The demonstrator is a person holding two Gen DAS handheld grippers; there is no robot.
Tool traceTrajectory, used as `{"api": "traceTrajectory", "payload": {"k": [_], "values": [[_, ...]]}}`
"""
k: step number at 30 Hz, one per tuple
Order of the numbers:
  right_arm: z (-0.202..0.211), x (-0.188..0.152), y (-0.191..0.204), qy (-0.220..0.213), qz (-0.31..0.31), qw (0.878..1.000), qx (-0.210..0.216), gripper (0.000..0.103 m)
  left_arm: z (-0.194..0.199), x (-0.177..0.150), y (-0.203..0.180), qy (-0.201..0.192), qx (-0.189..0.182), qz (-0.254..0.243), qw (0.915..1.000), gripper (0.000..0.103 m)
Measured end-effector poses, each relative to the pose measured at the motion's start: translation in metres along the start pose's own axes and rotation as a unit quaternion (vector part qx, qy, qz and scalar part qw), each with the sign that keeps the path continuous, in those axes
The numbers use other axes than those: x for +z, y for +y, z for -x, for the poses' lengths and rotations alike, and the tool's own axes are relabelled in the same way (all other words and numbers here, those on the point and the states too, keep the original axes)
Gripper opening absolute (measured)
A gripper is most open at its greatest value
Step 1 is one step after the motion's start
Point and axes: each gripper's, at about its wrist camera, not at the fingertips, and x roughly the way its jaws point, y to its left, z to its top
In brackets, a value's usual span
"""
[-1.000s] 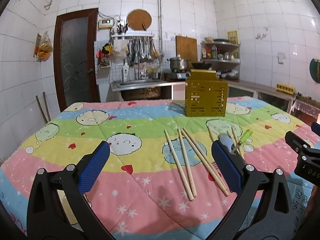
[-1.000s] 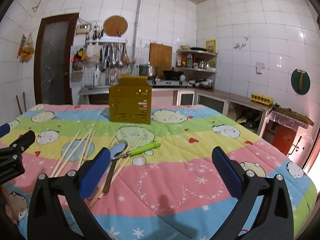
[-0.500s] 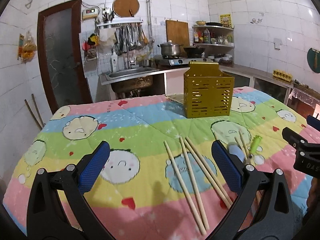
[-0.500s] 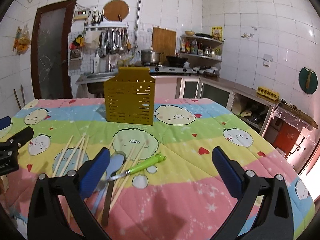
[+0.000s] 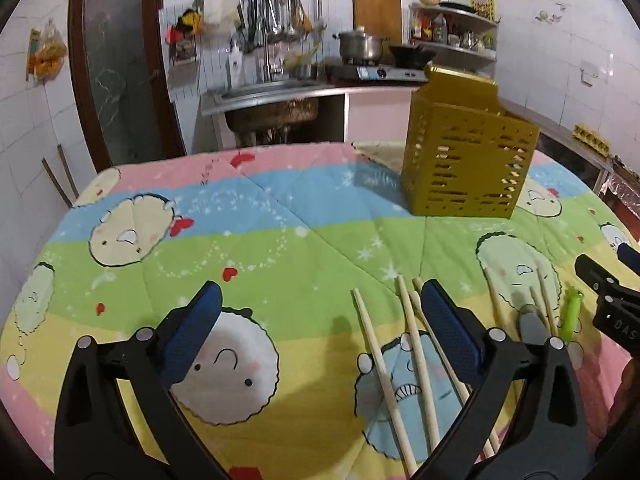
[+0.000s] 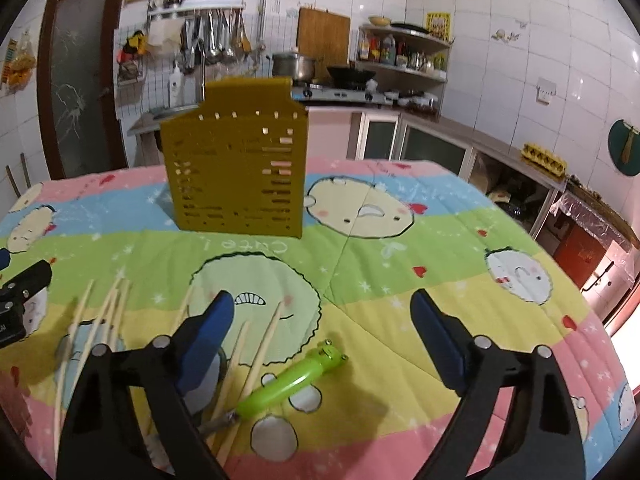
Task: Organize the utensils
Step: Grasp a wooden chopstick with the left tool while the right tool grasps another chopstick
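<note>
A yellow slotted utensil holder point(image 5: 468, 160) point(image 6: 236, 160) stands upright at the far side of the table. Wooden chopsticks point(image 5: 384, 372) point(image 6: 260, 348) lie scattered on the cartoon-print cloth, with a green-handled utensil point(image 5: 572, 312) point(image 6: 292, 384) and a grey spoon point(image 5: 532, 320) among them. My left gripper point(image 5: 320, 320) is open above the cloth, its right finger point(image 5: 452, 336) over the left group of chopsticks. My right gripper point(image 6: 322, 320) is closing, its pads pressing on nothing; the green handle lies on the cloth below the gap.
Each gripper shows at the edge of the other's view: the right gripper point(image 5: 612, 304), the left gripper point(image 6: 20, 292). Behind the table are a sink counter point(image 5: 272, 92), a stove with pots and a dark door point(image 5: 120, 80). A cabinet point(image 6: 580, 240) stands beyond the table's right edge.
Both grippers have moved forward over the table towards the holder and tipped downward. The utensils now lie closer under the fingers. The right jaws have narrowed a little.
</note>
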Motion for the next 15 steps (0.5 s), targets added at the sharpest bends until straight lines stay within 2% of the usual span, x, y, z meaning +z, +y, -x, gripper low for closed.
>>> {"api": "traceTrajectory", "payload": {"k": [3, 7, 15], "values": [[-0.013, 0.0, 0.006, 0.012, 0.005, 1.0, -0.003, 0.083, -0.01, 0.001, 0.0, 0.011, -0.001, 0.003, 0.9999, 0.096], [-0.027, -0.003, 0.006, 0.04, 0.0, 0.999, -0.004, 0.07, -0.022, -0.008, 0.0, 0.022, 0.004, 0.0, 0.9998, 0.093], [-0.04, -0.003, 0.008, 0.067, -0.004, 0.998, 0.003, 0.057, -0.034, -0.01, 0.004, 0.045, -0.002, 0.006, 0.999, 0.091]]}}
